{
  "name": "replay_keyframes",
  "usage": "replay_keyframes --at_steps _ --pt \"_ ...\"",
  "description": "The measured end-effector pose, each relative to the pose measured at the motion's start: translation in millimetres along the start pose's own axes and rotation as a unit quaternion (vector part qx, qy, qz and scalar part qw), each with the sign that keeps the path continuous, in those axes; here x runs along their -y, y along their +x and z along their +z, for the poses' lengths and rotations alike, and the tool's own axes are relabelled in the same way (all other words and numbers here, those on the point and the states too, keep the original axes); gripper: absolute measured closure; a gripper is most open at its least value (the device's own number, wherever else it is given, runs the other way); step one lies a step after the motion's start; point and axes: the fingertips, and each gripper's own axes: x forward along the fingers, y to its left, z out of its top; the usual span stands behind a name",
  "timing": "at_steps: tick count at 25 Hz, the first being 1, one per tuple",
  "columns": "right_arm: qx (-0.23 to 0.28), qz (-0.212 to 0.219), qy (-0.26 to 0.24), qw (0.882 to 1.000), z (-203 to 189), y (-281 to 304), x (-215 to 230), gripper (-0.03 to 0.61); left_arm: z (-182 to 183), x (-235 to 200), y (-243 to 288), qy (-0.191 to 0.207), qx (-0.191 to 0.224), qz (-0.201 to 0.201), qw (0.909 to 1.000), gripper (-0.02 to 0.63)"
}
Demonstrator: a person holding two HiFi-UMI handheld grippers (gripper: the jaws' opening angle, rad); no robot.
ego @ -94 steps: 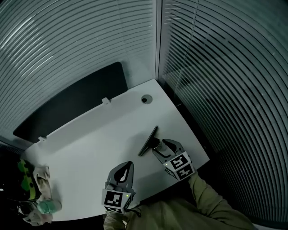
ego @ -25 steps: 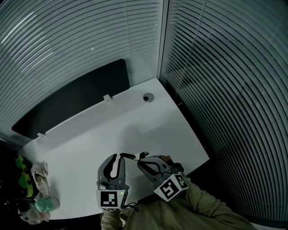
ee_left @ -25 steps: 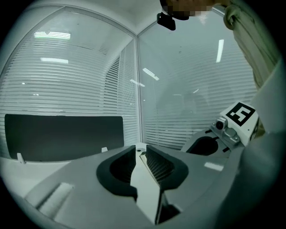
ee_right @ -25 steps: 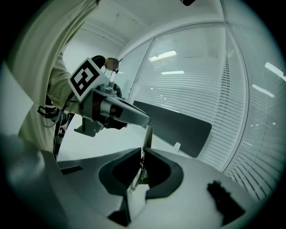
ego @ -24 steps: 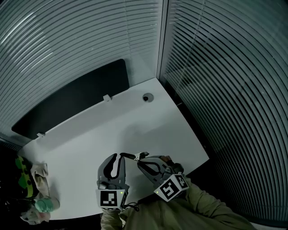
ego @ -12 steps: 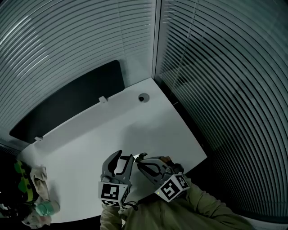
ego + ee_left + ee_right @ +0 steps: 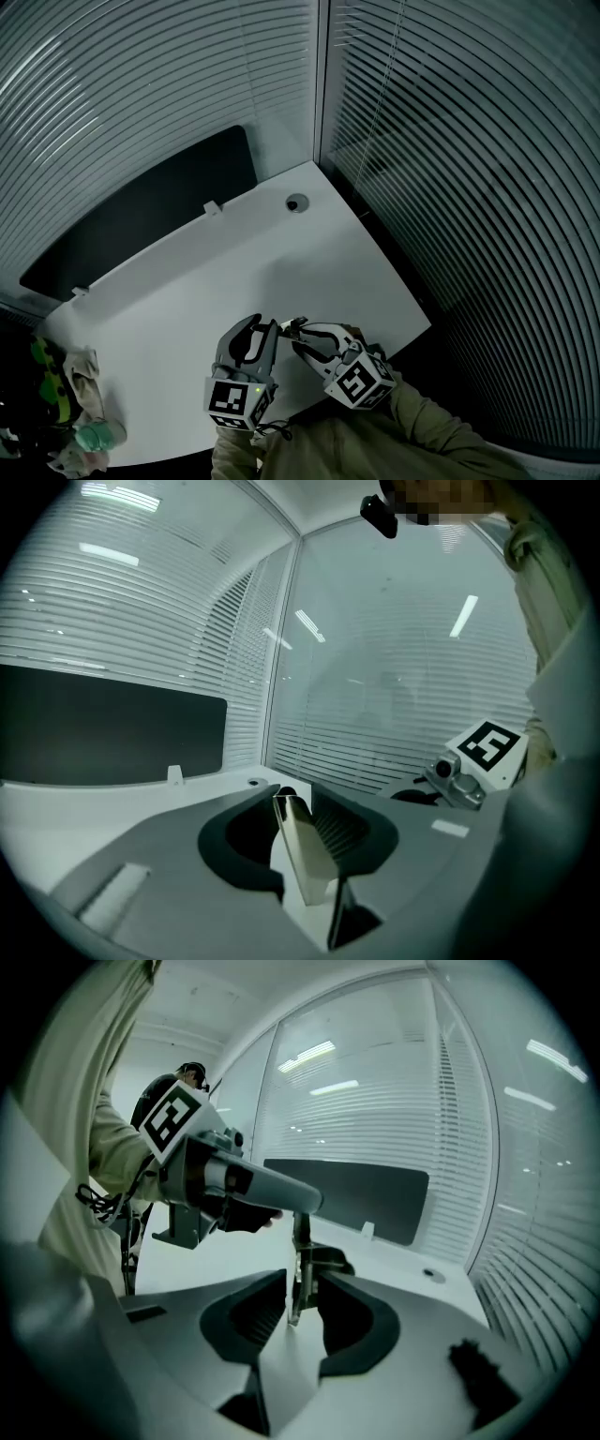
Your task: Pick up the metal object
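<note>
**Operator:** State of the left gripper [image 7: 295,803]?

**Inspector:** Clamped on the metal object [image 7: 302,855]. The jaws have just been closing. The flat strip stands between the pads and fills the gap.

**Operator:** And the right gripper [image 7: 302,1279]?

**Inspector:** Jaws apart. They have just been opening. The strip's thin edge hangs between them with a sliver of gap on each side, so neither pad presses it.

**Operator:** What stands around the strip?

**Inspector:** Take the head view with 12 o'clock at the top. The two grippers meet tip to tip, the left at 9 o'clock of the strip and the right at 3 o'clock. In the right gripper view the left gripper reaches in from 10 o'clock and holds the strip's upper end. A sleeve [image 7: 431,436] lies at 5 o'clock, behind the right gripper.

**Operator:** Surface and room?

**Inspector:** The strip is over the near edge of a white table [image 7: 216,272].
- **12 o'clock:** a round grommet [image 7: 296,202] sits near the far corner.
- **10 o'clock:** a black panel [image 7: 141,220] runs along the far edge.
- **8 o'clock:** a heap of cloth and green items [image 7: 80,394] lies at the table's left end; the items cannot be identified.
- **10 to 12 o'clock:** blinds [image 7: 141,84] close off the room.
- **1 to 4 o'clock:** a slatted glass wall [image 7: 450,187] does the same.
</note>
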Motion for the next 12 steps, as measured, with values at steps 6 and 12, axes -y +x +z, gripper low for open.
replay_keyframes --at_steps 6,12 --pt "-0.027 0.022 -0.038 0.999 -5.9 14.9 -9.4 0.54 -0.5 -5.2 -6.6 -0.012 0.002 0.02 0.9997 0.506" --pt "-0.018 -0.01 -0.079 0.997 10.1 10.2 -3.0 0.548 15.7 -4.1 -15.3 0.019 0.014 0.023 0.9995 0.495"
